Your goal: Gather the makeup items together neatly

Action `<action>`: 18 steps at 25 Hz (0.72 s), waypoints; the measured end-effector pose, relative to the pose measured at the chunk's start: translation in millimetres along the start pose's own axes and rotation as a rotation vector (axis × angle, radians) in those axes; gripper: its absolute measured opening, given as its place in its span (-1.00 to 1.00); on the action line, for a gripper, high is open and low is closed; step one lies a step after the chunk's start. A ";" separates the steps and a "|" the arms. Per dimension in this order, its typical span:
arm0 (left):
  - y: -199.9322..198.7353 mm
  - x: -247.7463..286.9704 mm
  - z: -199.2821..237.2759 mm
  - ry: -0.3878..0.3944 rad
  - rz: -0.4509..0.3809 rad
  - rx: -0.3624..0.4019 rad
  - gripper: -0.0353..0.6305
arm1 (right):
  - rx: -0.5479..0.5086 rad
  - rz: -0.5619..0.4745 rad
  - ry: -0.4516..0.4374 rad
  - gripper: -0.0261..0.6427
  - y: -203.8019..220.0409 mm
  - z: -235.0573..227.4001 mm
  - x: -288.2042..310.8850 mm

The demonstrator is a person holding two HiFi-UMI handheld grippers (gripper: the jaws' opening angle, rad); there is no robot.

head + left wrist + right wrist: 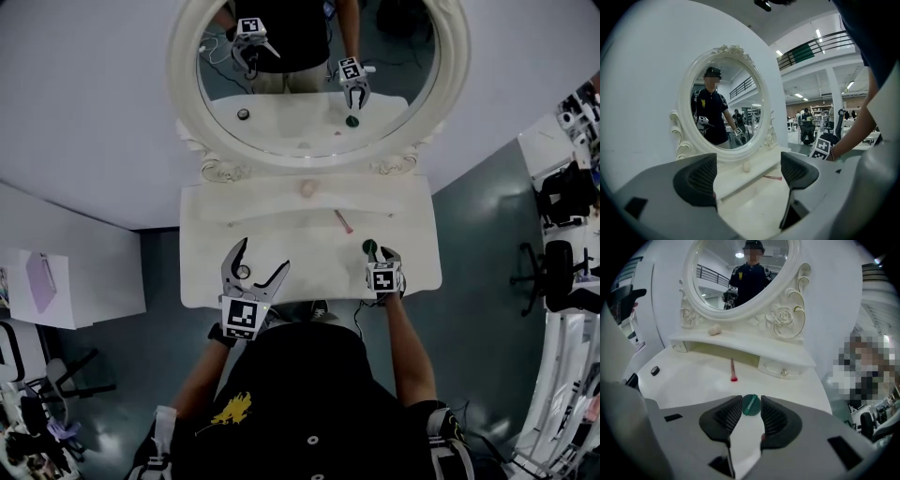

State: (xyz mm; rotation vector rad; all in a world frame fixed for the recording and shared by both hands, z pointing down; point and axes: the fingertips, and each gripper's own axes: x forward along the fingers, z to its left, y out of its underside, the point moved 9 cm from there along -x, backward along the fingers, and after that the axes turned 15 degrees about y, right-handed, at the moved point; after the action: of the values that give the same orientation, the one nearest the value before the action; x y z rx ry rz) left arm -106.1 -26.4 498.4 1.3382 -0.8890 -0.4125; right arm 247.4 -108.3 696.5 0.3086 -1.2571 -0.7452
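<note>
On the white vanity table (206,272) my right gripper (380,255) is shut on a round green compact (751,405), its pads against the disc's two sides; the compact (369,247) rests at the table's right front. A pink makeup brush (343,222) lies mid-table, also visible as the brush (732,370). A small dark round pot (243,272) sits on the table between the jaws of my open left gripper (255,269), untouched. A beige sponge (307,188) sits on the raised shelf below the mirror.
An oval white-framed mirror (187,103) stands at the back of the vanity, reflecting both grippers. A small drawer with a knob (784,372) sits under the shelf. Grey floor surrounds the table; office chairs (562,272) stand at the right.
</note>
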 end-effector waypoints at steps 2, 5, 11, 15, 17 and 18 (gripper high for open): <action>0.4 -1.4 0.0 -0.004 0.003 -0.002 0.41 | -0.017 0.028 -0.009 -0.50 4.9 3.3 7.3; 1.2 -3.0 0.6 -0.013 0.007 -0.003 0.40 | -0.035 0.065 -0.025 -0.51 9.4 7.8 20.6; 4.8 -7.7 2.7 -0.033 0.016 -0.017 0.40 | 0.015 0.153 -0.020 -0.56 20.0 10.1 42.7; 6.7 -8.2 5.1 -0.048 0.024 -0.021 0.40 | 0.093 0.161 0.003 -0.56 17.7 6.2 53.8; 7.3 -9.3 6.3 -0.055 0.025 -0.024 0.40 | 0.123 0.177 0.001 -0.56 14.9 7.1 54.5; 7.6 -9.8 6.6 -0.058 0.026 -0.025 0.40 | 0.123 0.183 -0.001 -0.56 14.5 8.5 55.2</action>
State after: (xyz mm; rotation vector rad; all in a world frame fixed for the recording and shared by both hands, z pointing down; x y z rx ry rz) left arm -118.7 -22.0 502.4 1.2959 -0.9454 -0.4426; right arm 250.8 -132.4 748.7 0.2886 -1.3150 -0.5130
